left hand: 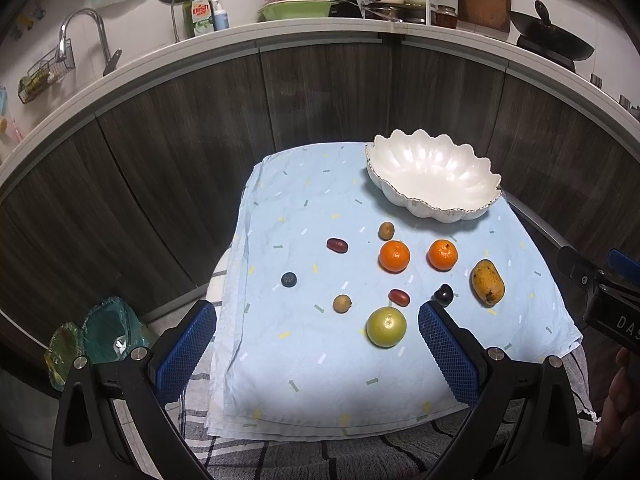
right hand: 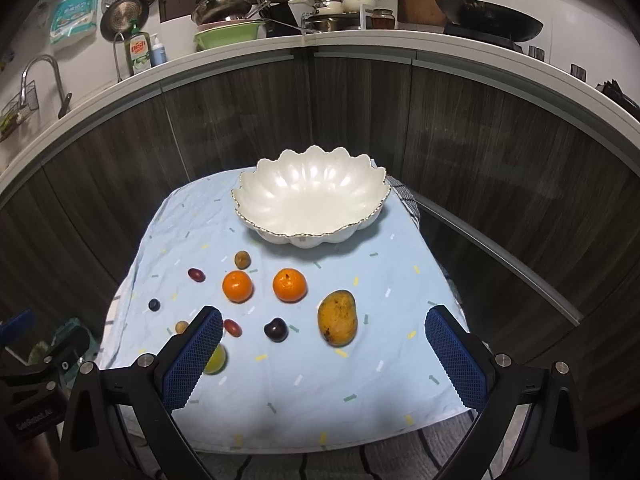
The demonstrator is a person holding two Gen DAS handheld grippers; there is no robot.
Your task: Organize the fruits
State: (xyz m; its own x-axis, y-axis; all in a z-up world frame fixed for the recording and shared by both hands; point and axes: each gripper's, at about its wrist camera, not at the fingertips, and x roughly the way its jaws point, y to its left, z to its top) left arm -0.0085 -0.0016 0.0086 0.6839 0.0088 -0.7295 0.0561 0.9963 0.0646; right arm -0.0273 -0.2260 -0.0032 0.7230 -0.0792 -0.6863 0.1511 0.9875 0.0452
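A white scalloped bowl (left hand: 434,178) (right hand: 312,204) stands with nothing in it at the back of a light blue cloth (left hand: 304,364) (right hand: 376,392). In front of it lie two oranges (left hand: 394,256) (right hand: 289,285), a yellow mango (left hand: 487,282) (right hand: 337,317), a green round fruit (left hand: 386,327) (right hand: 216,359), a dark plum (left hand: 444,294) (right hand: 275,329), red dates (left hand: 337,245), small brown fruits (left hand: 342,303) and a blueberry (left hand: 289,279). My left gripper (left hand: 318,354) is open, hovering above the cloth's near edge with the green fruit just ahead between its fingers. My right gripper (right hand: 324,358) is open near the mango, holding nothing.
Dark wood cabinet fronts (left hand: 180,184) curve behind the table. The counter above carries a faucet (left hand: 84,36), dish soap (left hand: 198,14), bowls and a wok (right hand: 486,20). A green plastic bag (left hand: 104,334) lies on the floor at left. A checked cloth lies under the blue one.
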